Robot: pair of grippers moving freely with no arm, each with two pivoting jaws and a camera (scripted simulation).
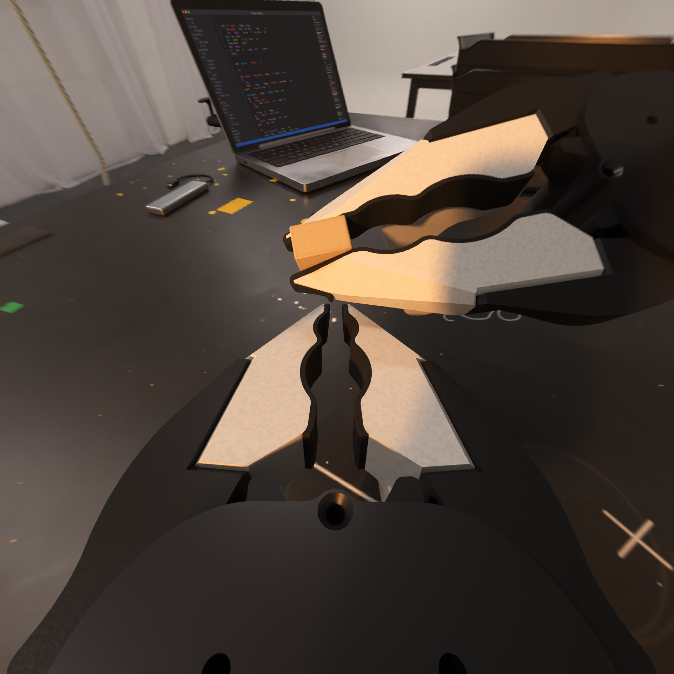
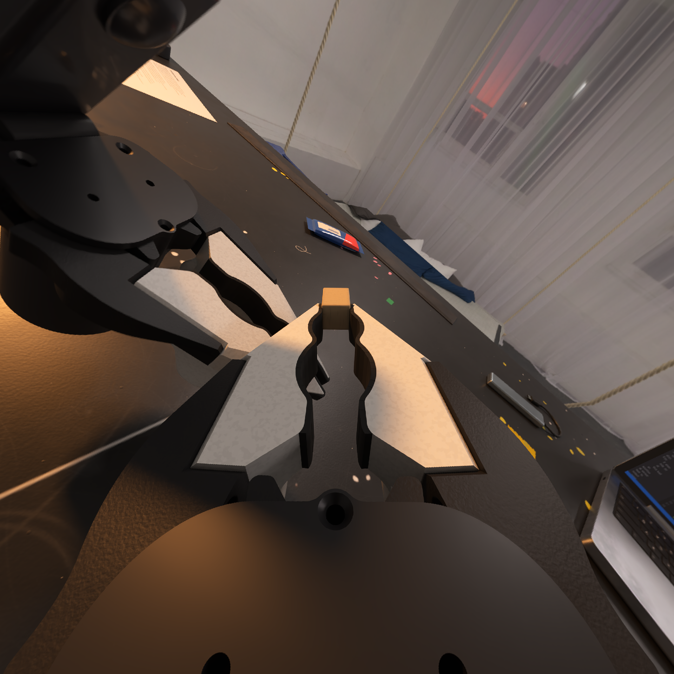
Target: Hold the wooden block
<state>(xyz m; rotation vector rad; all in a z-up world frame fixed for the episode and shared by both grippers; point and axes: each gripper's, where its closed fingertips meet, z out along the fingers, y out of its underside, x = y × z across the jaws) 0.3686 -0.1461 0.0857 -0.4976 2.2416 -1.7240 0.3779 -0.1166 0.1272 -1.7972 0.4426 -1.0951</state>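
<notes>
The right tool (image 2: 336, 310) pinches the wooden block (image 2: 335, 308) at frame centre, clear of the counter (image 2: 255, 204), so holding is achieved; the left tool (image 1: 336, 310), nearly pressed together, grips nothing

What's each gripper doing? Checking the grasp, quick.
Left gripper: nearly shut, holding nothing.
Right gripper: shut on the wooden block at its fingertips.
</notes>
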